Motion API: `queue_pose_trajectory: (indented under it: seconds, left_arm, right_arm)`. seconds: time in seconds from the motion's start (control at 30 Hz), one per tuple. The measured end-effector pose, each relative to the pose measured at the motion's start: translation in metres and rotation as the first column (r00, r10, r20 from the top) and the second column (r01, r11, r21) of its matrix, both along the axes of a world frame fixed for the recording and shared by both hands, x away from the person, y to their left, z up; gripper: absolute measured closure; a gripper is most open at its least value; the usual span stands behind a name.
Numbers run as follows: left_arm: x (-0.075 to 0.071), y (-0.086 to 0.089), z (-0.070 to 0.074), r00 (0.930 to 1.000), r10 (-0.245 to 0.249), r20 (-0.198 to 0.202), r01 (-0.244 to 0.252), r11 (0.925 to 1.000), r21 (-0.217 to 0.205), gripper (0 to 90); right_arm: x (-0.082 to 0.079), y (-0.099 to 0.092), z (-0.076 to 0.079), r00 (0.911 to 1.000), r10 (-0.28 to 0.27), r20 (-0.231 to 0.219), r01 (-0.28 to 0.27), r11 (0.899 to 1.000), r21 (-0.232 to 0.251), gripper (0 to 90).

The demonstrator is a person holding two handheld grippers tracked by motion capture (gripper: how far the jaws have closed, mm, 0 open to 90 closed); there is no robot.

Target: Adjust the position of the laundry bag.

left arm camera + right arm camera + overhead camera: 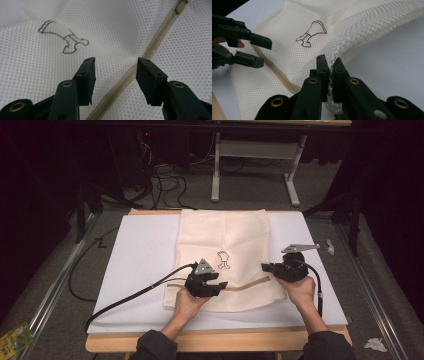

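left tongs [116,75] open | right tongs [331,67] clamp mesh bag [225,235] | zipper [250,284] crosswise

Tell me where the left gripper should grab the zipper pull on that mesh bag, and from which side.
Grip the small tan zipper pull at the far end of the zipper. It lies flat on the mesh bag, so come from above with the left gripper, one open jaw on each side of the tape, probably pinching it crosswise.

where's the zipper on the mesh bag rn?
In the high view, the zipper runs across the near part of the mesh bag, between the open left gripper and the right gripper, which pinches the bag's edge.
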State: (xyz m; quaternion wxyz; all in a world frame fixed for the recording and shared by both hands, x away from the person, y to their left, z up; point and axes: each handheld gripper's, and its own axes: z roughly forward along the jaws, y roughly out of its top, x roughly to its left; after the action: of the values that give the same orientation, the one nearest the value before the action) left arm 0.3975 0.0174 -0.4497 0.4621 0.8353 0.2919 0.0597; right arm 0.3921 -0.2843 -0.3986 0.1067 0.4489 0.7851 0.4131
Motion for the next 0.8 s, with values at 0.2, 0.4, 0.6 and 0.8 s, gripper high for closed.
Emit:
queue_pose_trajectory:
  seconds: [0.2, 0.4, 0.6, 0.8]
  left_arm:
    - [0.003, -0.008, 0.005, 0.9987, -0.032, -0.039, 0.031, 0.9994, -0.016, 49.8]
    - [0.004, -0.015, 0.016, 0.9987, -0.036, -0.037, 0.033, 0.9977, -0.059, 49.9]
    - [-0.001, -0.017, 0.014, 0.9971, -0.064, -0.041, 0.061, 0.9944, -0.086, 52.6]
    - [-0.001, -0.022, 0.010, 0.9961, -0.067, -0.058, 0.061, 0.9921, -0.110, 54.0]
  right_arm:
    - [0.002, 0.004, 0.002, 1.0000, 0.003, 0.003, -0.003, 1.000, -0.009, 88.3]
    - [0.006, 0.014, 0.010, 0.9997, 0.021, 0.011, -0.020, 1.000, -0.024, 88.3]
    - [0.009, 0.019, 0.014, 0.9993, 0.034, 0.015, -0.034, 0.999, -0.035, 88.3]
    - [0.009, 0.024, 0.014, 0.9991, 0.040, 0.010, -0.040, 0.999, -0.028, 88.3]
